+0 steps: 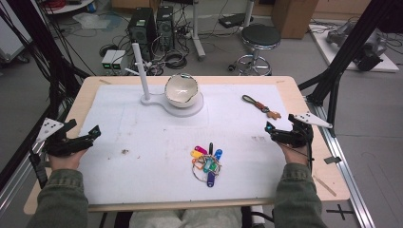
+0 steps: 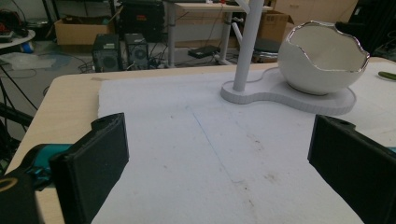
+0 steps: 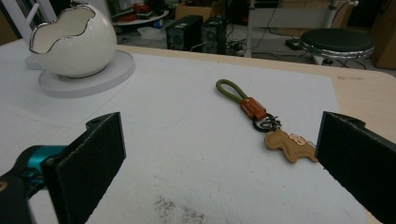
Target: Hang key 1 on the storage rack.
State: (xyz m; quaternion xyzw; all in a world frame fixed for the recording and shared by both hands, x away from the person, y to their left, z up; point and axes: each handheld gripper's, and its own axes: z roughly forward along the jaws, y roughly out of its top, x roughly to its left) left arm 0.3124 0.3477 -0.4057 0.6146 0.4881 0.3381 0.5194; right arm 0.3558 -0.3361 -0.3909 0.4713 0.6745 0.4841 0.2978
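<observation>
The keychain (image 3: 266,122) with the olive loop and the tan leather animal charm lies flat on the white mat (image 1: 142,156), just ahead of my right gripper (image 1: 280,134) and a little toward its outer jaw, so that the charm end sits close beside that jaw in the right gripper view while the loop end points away and inward toward the bowl. Its long axis runs slantwise across my line of reach, not along it, so I judge I would need to turn my wrist before closing on it. My right jaws stand wide apart with nothing between them. My left gripper (image 1: 71,142) is well apart from it, at the far edge of the mat, jaws likewise spread and empty, facing the white eggshell bowl (image 2: 323,58) on its stand (image 2: 261,95) with the upright post (image 2: 248,44). The bunch of coloured key tags (image 1: 207,162) lies between my two hands, nearer me.
</observation>
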